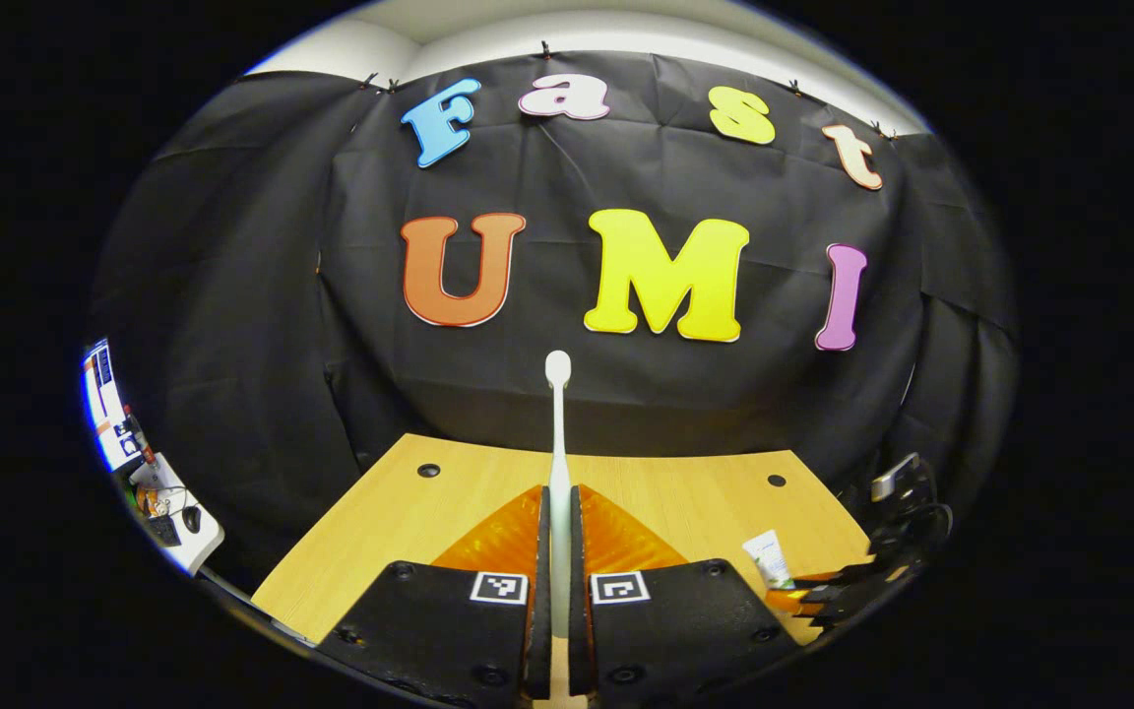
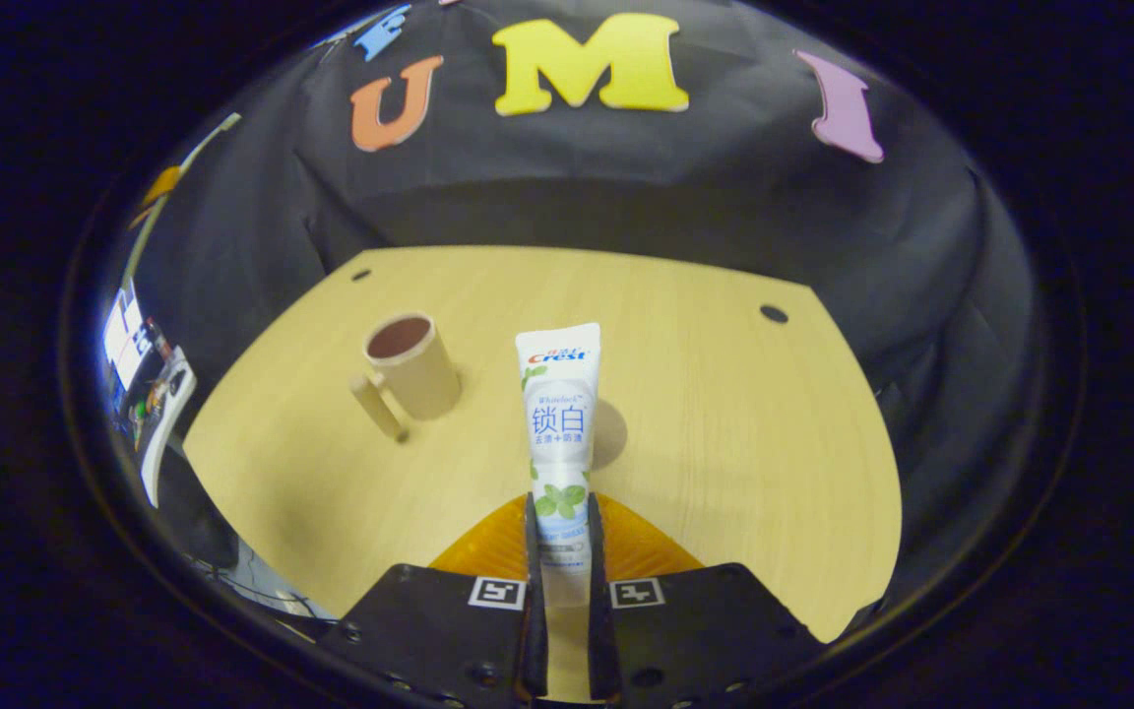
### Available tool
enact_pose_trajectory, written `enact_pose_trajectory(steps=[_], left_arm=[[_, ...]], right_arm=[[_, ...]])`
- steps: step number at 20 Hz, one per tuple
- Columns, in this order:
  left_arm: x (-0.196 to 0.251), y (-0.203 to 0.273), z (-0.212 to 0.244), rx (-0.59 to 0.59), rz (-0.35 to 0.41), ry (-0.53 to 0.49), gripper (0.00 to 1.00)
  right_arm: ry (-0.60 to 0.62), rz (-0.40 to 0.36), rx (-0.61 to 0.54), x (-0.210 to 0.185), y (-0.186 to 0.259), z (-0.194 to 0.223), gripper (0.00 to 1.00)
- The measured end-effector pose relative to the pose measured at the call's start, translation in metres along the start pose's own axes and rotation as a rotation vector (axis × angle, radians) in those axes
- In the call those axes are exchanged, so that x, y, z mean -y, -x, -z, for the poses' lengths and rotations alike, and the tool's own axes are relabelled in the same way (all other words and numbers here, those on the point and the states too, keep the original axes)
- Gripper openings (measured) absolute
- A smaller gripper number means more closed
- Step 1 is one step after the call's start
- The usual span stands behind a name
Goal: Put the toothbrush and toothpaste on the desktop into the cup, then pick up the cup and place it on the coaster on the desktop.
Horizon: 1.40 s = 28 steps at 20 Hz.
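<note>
Left gripper fingers clamp a slim white toothbrush, right gripper fingers a white toothpaste tube; lower each upright into the tan mug, far-left on the worktop.

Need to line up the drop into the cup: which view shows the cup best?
The right gripper view. The cup stands upright on the desk, mouth open, handle toward the camera, left of the toothpaste clamped in the right gripper. I can't pick out the cup in the left gripper view.
</note>
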<state>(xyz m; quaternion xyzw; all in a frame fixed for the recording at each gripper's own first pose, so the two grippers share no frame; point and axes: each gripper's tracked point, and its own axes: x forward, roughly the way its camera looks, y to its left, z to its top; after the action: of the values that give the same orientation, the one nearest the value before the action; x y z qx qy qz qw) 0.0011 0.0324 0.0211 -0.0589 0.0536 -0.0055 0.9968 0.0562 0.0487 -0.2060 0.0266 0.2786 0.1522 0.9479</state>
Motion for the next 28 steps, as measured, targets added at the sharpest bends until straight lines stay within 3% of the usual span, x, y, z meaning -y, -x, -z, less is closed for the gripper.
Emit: enact_pose_trajectory(steps=[4,9,14,18,22,28], left_arm=[[0.019,-0.029,-0.012,0.058,0.084,-0.002,0.10],[0.048,-0.085,0.009,0.065,0.163,-0.034,0.10],[0.067,-0.134,0.047,0.039,0.190,-0.029,0.09],[0.069,-0.169,0.072,0.048,0.168,-0.020,0.10],[0.082,-0.185,0.091,0.108,0.180,-0.039,0.11],[0.083,-0.205,0.131,0.031,0.152,-0.028,0.13]], right_arm=[[-0.014,-0.018,0.278,-0.024,0.082,-0.087,0.16],[-0.040,0.007,0.415,-0.022,0.139,-0.134,0.16],[-0.058,0.085,0.415,-0.011,0.150,-0.137,0.16],[-0.069,0.157,0.354,0.000,0.141,-0.121,0.16],[-0.088,0.217,0.294,0.017,0.139,-0.104,0.16],[-0.131,0.290,0.261,0.046,0.143,-0.093,0.16]])
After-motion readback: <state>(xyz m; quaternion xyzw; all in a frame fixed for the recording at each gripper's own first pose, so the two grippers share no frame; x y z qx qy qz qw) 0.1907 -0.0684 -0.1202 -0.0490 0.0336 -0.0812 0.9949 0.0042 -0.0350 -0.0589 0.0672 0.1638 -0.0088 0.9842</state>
